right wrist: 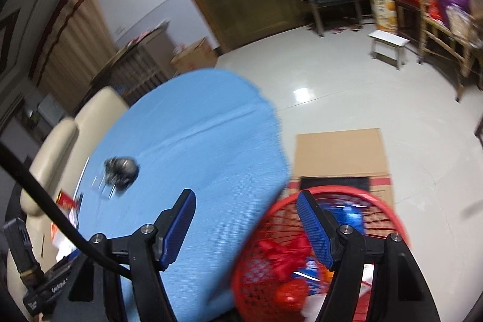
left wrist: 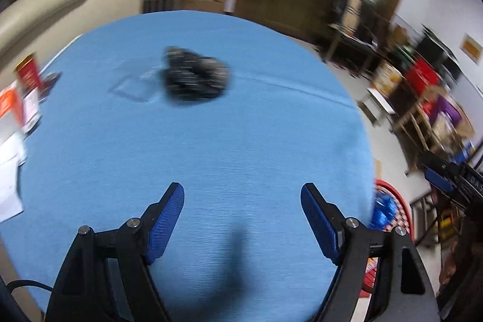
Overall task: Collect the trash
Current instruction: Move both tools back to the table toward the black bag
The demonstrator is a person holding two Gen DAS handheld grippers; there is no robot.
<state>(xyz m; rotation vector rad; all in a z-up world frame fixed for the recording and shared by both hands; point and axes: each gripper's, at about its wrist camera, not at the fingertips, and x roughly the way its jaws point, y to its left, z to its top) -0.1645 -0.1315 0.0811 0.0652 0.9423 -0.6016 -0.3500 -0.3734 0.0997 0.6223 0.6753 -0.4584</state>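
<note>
Upper centre of the left view, a crumpled black wad (left wrist: pixel 194 74) lies on the blue tabletop (left wrist: pixel 211 156), well beyond the left tool (left wrist: pixel 242 212), whose fingers stand apart with nothing between them. Low in the right view, the right tool (right wrist: pixel 246 224) is likewise spread and holds nothing, poised over the tabletop's edge and a red basket (right wrist: pixel 250 276) of wrappers on the floor beside it.

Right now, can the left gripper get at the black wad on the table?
Probably yes: left gripper is open, empty, with bare blue cloth between it and the black wad.
</note>
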